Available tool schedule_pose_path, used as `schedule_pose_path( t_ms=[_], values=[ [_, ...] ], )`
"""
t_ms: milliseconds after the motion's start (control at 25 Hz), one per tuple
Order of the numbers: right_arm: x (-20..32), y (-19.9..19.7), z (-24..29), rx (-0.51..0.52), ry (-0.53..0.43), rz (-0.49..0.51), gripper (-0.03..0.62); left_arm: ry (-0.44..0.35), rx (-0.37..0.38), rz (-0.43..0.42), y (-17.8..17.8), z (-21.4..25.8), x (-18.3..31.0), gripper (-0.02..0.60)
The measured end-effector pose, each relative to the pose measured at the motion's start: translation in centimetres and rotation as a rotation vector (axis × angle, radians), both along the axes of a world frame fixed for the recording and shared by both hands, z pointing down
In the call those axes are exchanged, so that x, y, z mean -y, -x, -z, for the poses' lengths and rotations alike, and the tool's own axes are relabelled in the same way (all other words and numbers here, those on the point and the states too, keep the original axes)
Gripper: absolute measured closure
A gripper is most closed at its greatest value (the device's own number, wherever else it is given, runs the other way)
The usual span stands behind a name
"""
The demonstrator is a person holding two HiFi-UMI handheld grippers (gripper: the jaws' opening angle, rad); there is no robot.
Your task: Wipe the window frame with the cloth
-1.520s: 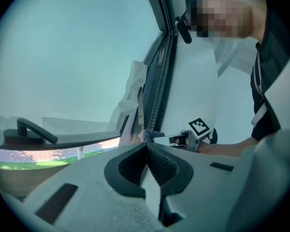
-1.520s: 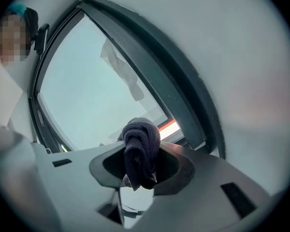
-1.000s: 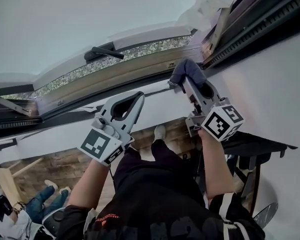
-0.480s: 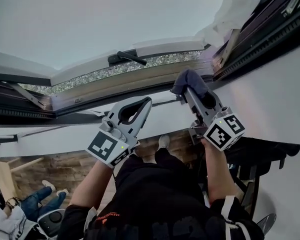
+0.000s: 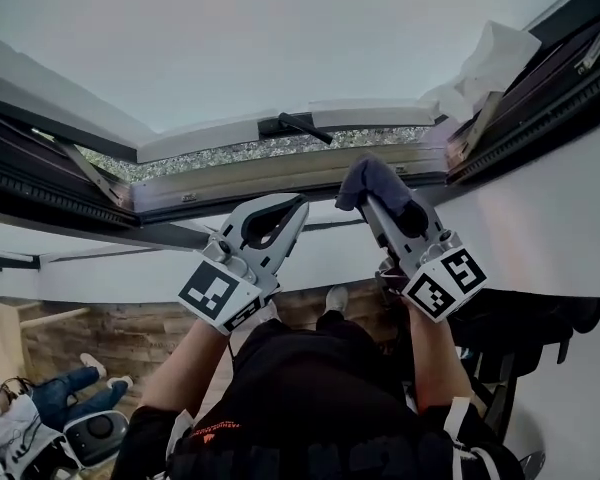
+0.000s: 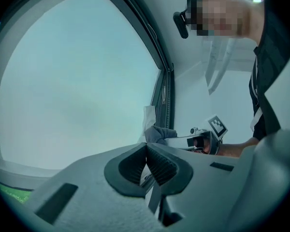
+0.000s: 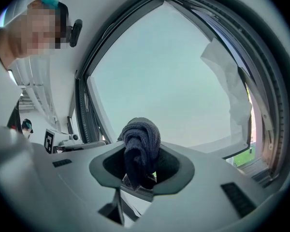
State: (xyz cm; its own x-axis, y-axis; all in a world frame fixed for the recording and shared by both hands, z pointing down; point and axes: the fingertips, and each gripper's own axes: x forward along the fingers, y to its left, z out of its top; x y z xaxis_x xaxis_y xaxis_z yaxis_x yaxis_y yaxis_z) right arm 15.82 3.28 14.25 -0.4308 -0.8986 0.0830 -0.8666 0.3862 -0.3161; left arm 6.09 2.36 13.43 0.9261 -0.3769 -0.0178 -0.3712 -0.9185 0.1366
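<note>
A dark grey-blue cloth (image 5: 372, 180) (image 7: 141, 138) is bunched between the jaws of my right gripper (image 5: 372, 200) (image 7: 140, 170), which is shut on it. In the head view the cloth lies at the lower rail of the open window frame (image 5: 280, 173), right of the black handle (image 5: 296, 125). I cannot tell whether it touches the rail. My left gripper (image 5: 298, 206) (image 6: 146, 153) is shut on nothing, just left of the right one and below the rail. The left gripper view shows the right gripper (image 6: 198, 140) with the cloth (image 6: 159, 133) beside the dark frame upright (image 6: 165, 98).
Crumpled white film (image 5: 492, 60) (image 7: 231, 93) hangs at the frame's right corner. Dark frame rails (image 5: 40, 158) run off to the left and right (image 5: 540, 108). White wall (image 5: 540, 228) lies below the window. Far below are a wooden floor (image 5: 110, 338) and a person (image 5: 40, 413).
The head view has swung, so the window sits further right and lower. Relative to the frame, the cloth and right gripper have shifted left from the right corner toward the handle. Both grippers stay shut.
</note>
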Motion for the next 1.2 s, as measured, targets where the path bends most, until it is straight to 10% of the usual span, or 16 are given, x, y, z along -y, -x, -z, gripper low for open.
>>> schedule_pose_path(
  t_ms=[1200],
  values=[
    [0.3,7.4,3.2,-0.064,-0.07,0.136,0.476,-0.046,-0.023,0.079,5.8,2.3,0.8,0.561]
  ],
)
